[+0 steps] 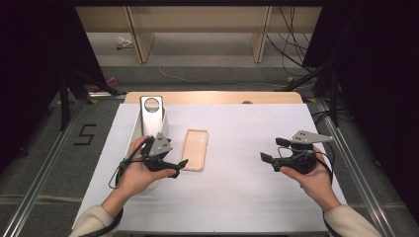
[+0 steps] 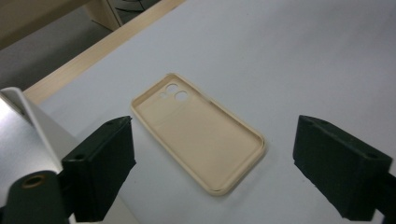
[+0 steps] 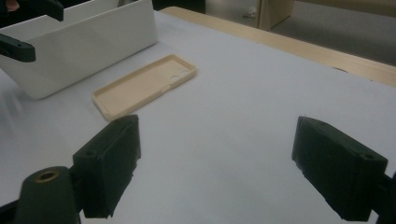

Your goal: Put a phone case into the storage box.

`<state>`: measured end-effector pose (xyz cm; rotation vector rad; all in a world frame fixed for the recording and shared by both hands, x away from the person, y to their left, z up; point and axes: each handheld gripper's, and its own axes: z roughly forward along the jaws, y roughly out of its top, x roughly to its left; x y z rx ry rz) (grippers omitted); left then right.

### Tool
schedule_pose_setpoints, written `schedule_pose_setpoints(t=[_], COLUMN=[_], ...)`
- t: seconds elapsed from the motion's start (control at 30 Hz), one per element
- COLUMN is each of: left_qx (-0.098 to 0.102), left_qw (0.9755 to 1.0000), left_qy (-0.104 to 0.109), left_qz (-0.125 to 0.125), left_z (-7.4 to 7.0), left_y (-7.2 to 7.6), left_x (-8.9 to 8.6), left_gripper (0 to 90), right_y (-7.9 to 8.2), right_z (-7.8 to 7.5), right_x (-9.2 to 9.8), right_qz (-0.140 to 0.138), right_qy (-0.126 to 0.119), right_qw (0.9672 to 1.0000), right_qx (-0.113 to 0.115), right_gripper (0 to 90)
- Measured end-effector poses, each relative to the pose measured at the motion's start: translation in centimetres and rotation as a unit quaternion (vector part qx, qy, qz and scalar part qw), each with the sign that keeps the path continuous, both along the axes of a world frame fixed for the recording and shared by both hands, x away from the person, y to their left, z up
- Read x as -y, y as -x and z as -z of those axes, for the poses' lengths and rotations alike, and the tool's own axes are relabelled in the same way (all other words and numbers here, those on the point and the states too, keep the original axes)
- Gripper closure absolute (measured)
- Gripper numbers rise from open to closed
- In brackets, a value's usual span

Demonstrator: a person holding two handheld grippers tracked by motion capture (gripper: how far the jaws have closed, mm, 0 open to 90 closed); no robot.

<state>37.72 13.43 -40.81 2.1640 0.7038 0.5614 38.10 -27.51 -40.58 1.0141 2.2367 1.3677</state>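
Apparently we reached our open left tool toward the phone case, next needing jaws around its edge.

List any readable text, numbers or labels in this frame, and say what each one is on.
"5": dark numeral on the grey floor, left of the table.
Nothing to read on the beige phone case or the white box.

Phone case: beige, matt, soft plastic look. Table cover: smooth white. Box: white, smooth.
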Motion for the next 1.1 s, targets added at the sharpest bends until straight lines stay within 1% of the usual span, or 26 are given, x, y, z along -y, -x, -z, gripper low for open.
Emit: schedule_pose_setpoints(t=[0.07,0.13,0.17,0.23,0.37,0.4,0.47,0.53,0.6,0.63,0.67,0.73,0.77,0.8,0.87,0.97,1.0,1.07,1.1], left_qx=[-0.003,-0.011,-0.014,-0.014,-0.016,-0.016,-0.02,-0.026,-0.031,-0.035,-0.039,-0.041,-0.041,-0.043,-0.043,-0.039,-0.042,-0.045,-0.044], left_qw=[0.9993,0.9971,0.9952,0.9913,0.9845,0.9831,0.9795,0.9761,0.9718,0.9696,0.968,0.9634,0.9616,0.9603,0.9563,0.9481,0.9465,0.9443,0.9447], left_qy=[-0.027,-0.058,-0.077,-0.109,-0.148,-0.155,-0.17,-0.18,-0.191,-0.198,-0.201,-0.215,-0.22,-0.223,-0.234,-0.26,-0.265,-0.268,-0.265], left_qz=[0.025,0.048,0.059,0.073,0.092,0.097,0.107,0.119,0.135,0.14,0.145,0.155,0.16,0.162,0.17,0.178,0.179,0.186,0.188], left_z=[-0.1,-0.1,-0.1,0.0,0.4,0.5,0.6,0.8,1.1,1.2,1.5,1.7,1.8,2.0,2.3,2.6,2.7,2.5,2.4], left_y=[-0.5,-1.0,-1.3,-1.8,-2.4,-2.5,-2.7,-2.8,-2.8,-2.9,-2.9,-3.0,-3.1,-3.1,-3.2,-3.4,-3.4,-3.4,-3.4], left_x=[0.8,1.6,2.0,2.7,3.7,3.9,4.1,4.4,4.6,4.7,4.8,4.9,5.1,5.2,5.4,5.8,5.9,6.2,6.3], left_gripper=[14.9,15.1,15.2,15.2,15.3,15.4,15.4,15.5,16.2,16.2,16.3,16.7,17.0,17.1,17.3,18.1,18.5,18.7,18.7], right_y=[0.0,0.0,0.0,0.0,0.0,0.0,0.0,0.0,0.0,0.0,0.1,0.1,0.1,0.1,0.0,0.0,0.0,0.0,0.0], right_z=[0.0,0.0,0.0,0.0,0.0,0.0,0.0,0.0,0.0,0.0,0.0,0.0,0.0,0.0,0.0,0.0,0.0,0.1,0.1], right_x=[0.0,0.1,0.1,0.1,0.1,0.1,0.1,0.1,0.1,0.1,0.1,0.1,0.1,0.1,0.1,0.1,0.1,0.0,0.0], right_qz=[0.0,0.001,0.0,0.001,0.0,0.0,0.0,0.001,0.001,0.001,0.0,0.0,0.0,0.001,0.0,0.0,-0.001,-0.001,-0.001], right_qy=[0.0,-0.001,-0.001,-0.001,-0.001,-0.001,-0.001,-0.001,-0.001,-0.001,-0.001,-0.001,-0.001,-0.001,-0.001,-0.001,0.0,0.0,0.0], right_qw=[1.0,1.0,1.0,1.0,1.0,1.0,1.0,1.0,1.0,1.0,1.0,1.0,1.0,1.0,1.0,1.0,1.0,1.0,1.0], right_qx=[0.0,-0.001,-0.001,-0.001,-0.001,-0.001,-0.001,-0.001,-0.001,-0.001,-0.002,-0.001,-0.001,-0.001,-0.001,-0.002,-0.001,-0.002,-0.002], right_gripper=[16.3,16.3,16.3,16.3,16.3,16.3,16.3,16.3,16.3,16.3,16.3,16.3,16.3,16.3,16.3,16.3,16.3,16.3,16.3])
